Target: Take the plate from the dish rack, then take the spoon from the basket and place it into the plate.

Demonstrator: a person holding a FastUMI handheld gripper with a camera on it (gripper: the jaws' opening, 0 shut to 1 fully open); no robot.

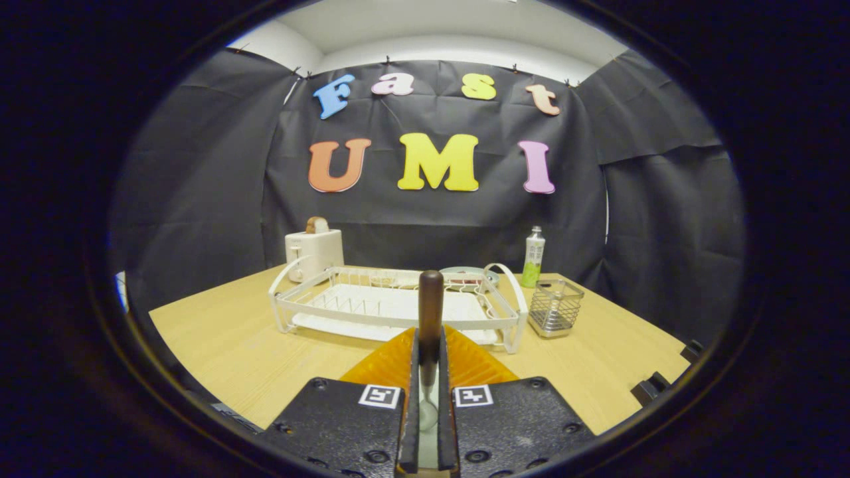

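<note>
Wooden worktop (219, 338) in a black-draped booth. My fingers (428, 372) pinch the spoon (430, 312), its dark handle upright, bowl down between them. The plate (468, 272) lies ahead, beyond the white dish rack (398, 309); the wire basket (556, 307) stands right.

Black cloth wall (199, 199) hanging in creased panels around the booth, clipped along the top. White ceiling (438, 26) showing above, evenly lit. Pale wooden surface (226, 338) stretching back to the cloth, reflecting soft light.
</note>
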